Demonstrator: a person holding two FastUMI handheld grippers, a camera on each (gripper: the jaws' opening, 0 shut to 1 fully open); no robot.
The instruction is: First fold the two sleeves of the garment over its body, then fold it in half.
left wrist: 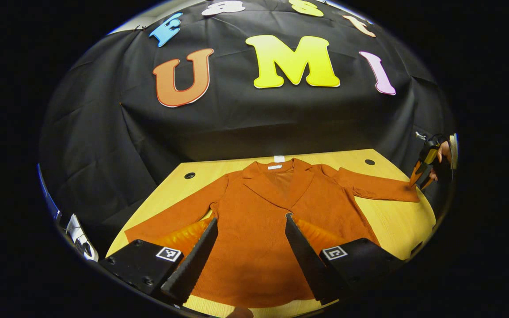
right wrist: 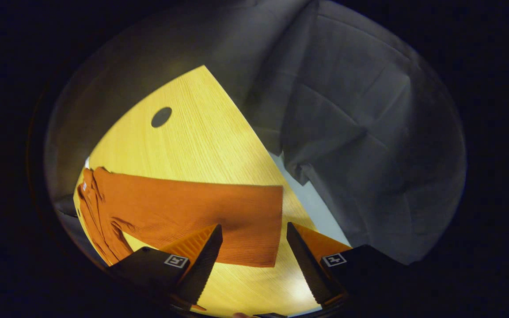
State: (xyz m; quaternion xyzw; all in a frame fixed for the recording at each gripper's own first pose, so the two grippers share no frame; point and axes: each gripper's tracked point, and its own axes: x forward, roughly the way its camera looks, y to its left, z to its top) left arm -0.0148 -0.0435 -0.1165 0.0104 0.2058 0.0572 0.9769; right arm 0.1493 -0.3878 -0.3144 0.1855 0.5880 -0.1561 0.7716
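Observation:
A rust-orange jacket (left wrist: 254, 229) lies flat on the wooden table (left wrist: 391, 221), collar toward the far wall, both sleeves spread out to the sides. My left gripper (left wrist: 251, 221) hovers open above the jacket's front, nothing between its fingers. In the left gripper view the right gripper (left wrist: 420, 176) shows far right, held by a hand, at the cuff of the right sleeve (left wrist: 378, 185). In the right gripper view that sleeve (right wrist: 192, 207) lies flat across the table, its cuff end (right wrist: 276, 225) just ahead of my open right gripper (right wrist: 254, 232). Its fingers straddle the cuff from above, not touching it.
Black cloth drapes the booth behind and beside the table. Round cable holes (left wrist: 189, 175) (left wrist: 370, 162) sit near the table's far corners; one hole (right wrist: 161, 117) shows beyond the sleeve. The table's right edge (right wrist: 281, 168) runs close to the cuff.

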